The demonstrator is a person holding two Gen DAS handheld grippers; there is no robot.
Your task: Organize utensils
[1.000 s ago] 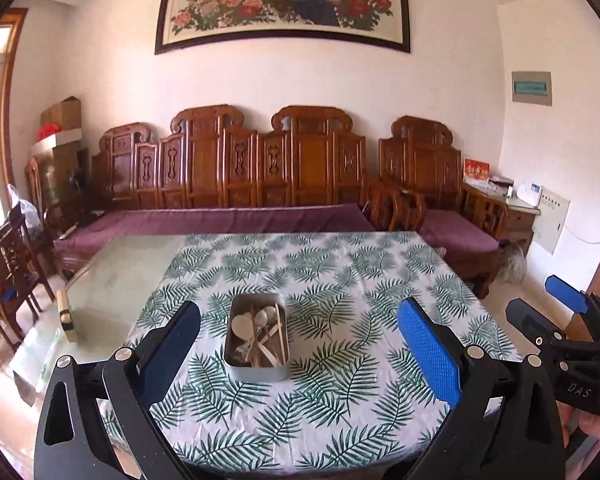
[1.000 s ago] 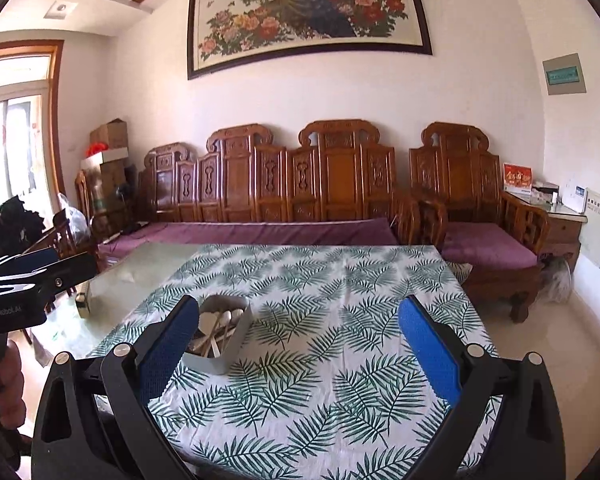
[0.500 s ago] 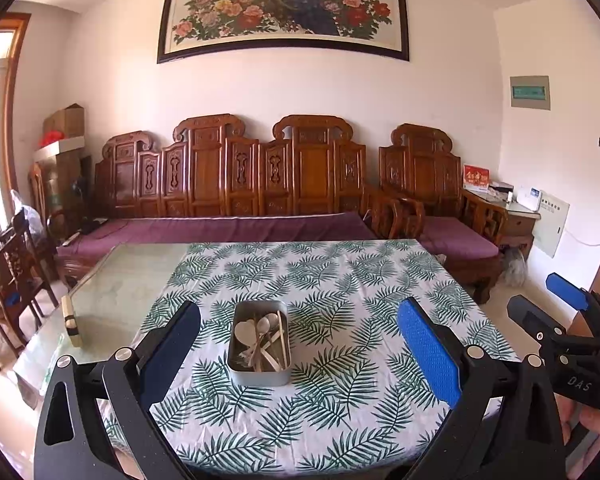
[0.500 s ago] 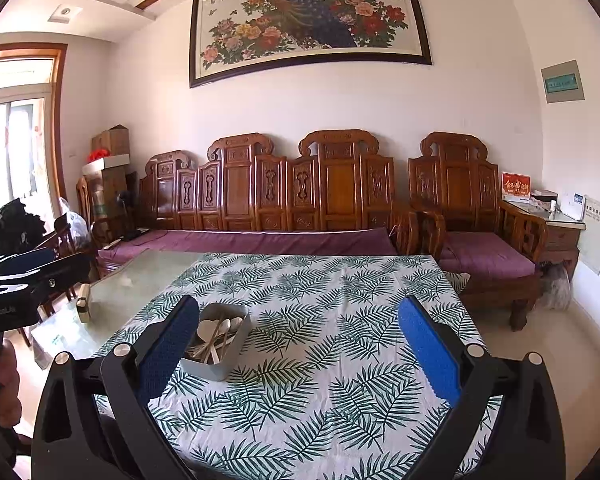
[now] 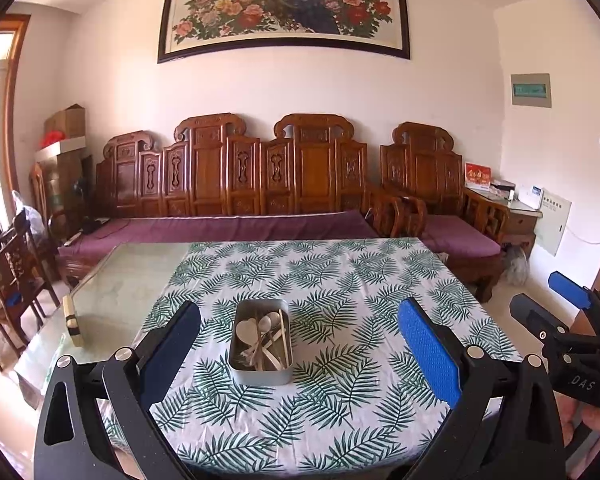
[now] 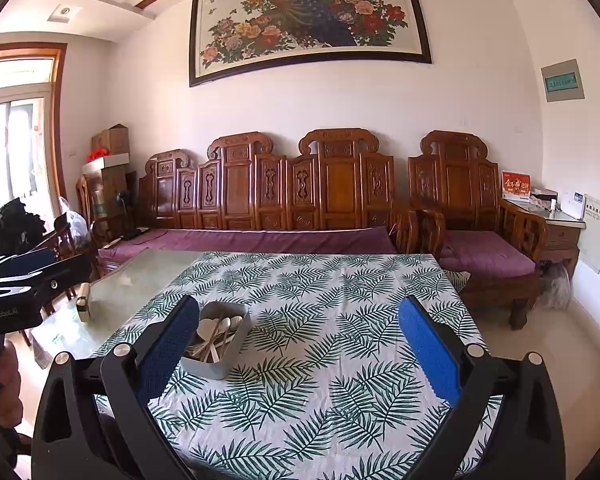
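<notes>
A grey metal box (image 5: 261, 372) stands on the leaf-print tablecloth (image 5: 340, 400) and holds several pale utensils (image 5: 260, 338), among them a heart-shaped spoon. My left gripper (image 5: 300, 344) hovers open in front of the box, with nothing between its blue pads. In the right wrist view the same box (image 6: 216, 362) sits low at the left, partly behind the left finger. My right gripper (image 6: 300, 344) is open and empty above the cloth, to the right of the box. The right gripper (image 5: 572, 320) also shows at the edge of the left wrist view.
The cloth covers only the right part of a glass-topped table (image 5: 120, 288); a small wooden block (image 5: 71, 322) lies on the bare glass at left. A carved wooden sofa (image 5: 260, 184) with purple cushions runs behind the table. Chairs (image 5: 16, 280) stand at far left.
Both grippers have drawn back and tilted up, so the table and box sit lower and farther in both views. Both stay open and empty.
</notes>
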